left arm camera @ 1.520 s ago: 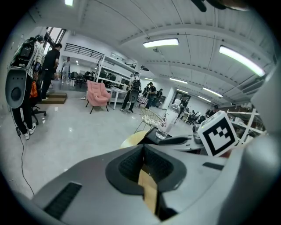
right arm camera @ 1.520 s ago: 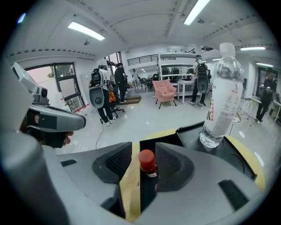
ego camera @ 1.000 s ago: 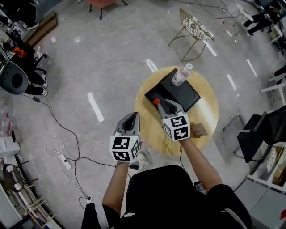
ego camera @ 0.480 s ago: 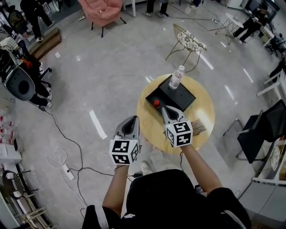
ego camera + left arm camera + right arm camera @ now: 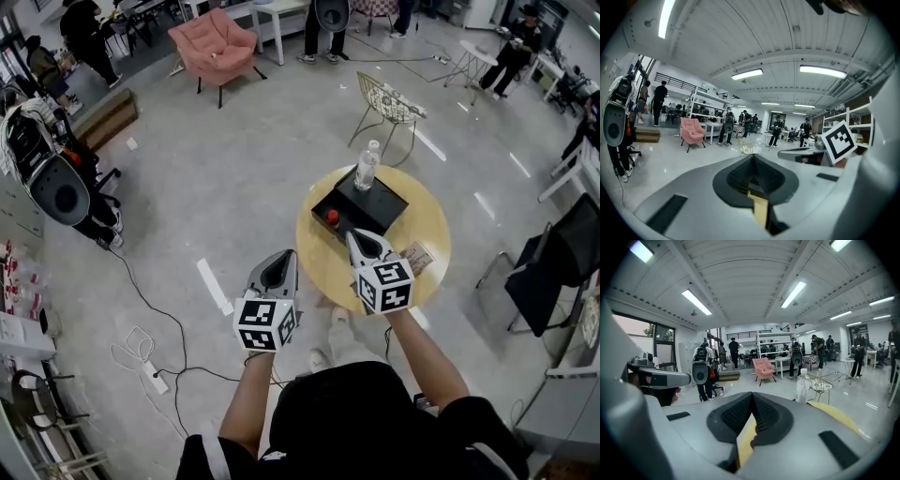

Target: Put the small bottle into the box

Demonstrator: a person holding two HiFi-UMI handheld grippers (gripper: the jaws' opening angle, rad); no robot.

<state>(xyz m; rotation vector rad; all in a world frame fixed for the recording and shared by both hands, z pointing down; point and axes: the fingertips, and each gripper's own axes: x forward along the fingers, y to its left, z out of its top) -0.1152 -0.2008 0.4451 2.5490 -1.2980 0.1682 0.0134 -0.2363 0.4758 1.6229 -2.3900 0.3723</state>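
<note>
A black box (image 5: 380, 208) sits on the round wooden table (image 5: 427, 225). At the box's near-left corner the red top of the small bottle (image 5: 330, 217) shows; its body is too small to make out. A clear water bottle (image 5: 366, 167) (image 5: 802, 385) stands upright at the box's far side. My right gripper (image 5: 356, 234) (image 5: 752, 395) hovers over the table's near part, a little short of the red top, shut with nothing between its jaws. My left gripper (image 5: 279, 255) (image 5: 752, 157) hangs left of the table over the floor, shut and holding nothing.
A small brown packet (image 5: 417, 255) lies on the table by my right hand. A wire chair (image 5: 389, 98) stands beyond the table and a pink armchair (image 5: 217, 45) further back. Cables (image 5: 150, 309) run over the floor at left. A black chair (image 5: 553, 272) stands to the right.
Both grippers have pulled back toward me and risen. The right gripper's tip was at the red top and is now apart from it. The table looks smaller and farther.
</note>
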